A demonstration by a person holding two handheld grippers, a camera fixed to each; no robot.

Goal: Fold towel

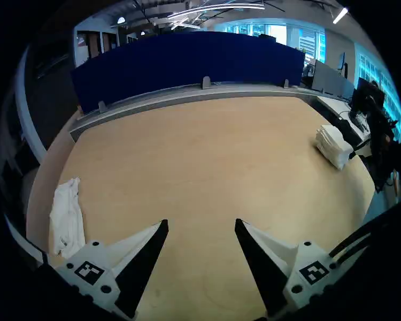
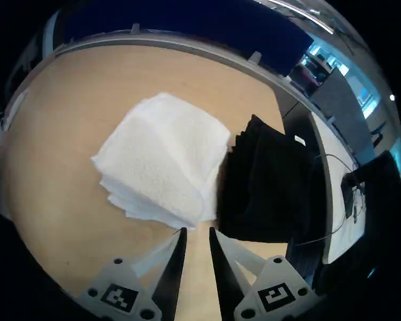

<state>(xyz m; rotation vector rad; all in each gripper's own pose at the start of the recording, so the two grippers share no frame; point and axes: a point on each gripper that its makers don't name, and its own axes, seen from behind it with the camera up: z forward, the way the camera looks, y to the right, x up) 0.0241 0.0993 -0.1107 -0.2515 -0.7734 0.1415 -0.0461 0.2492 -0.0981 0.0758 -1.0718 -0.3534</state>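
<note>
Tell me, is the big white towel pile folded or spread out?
Folded: the white towel pile is a neat square stack, with layered edges showing along its near side.

White folded towel stack (image 2: pixel 163 160), crumpled towel (image 1: pixel 67 216)

Left gripper view overlooks table (image 1: pixel 200 160); right gripper view overhangs stack (image 2: pixel 163 160).

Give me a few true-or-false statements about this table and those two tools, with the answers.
1. The left tool has its fingers spread, holding nothing. True.
2. A towel lies crumpled mid-table. False: the crumpled towel lies near the left edge of the table in the left gripper view.
3. A black folded pile sits beside the white folded stack. True.
4. One tool grips the white folded stack. False: the right tool has only bare table between its fingers.
</note>
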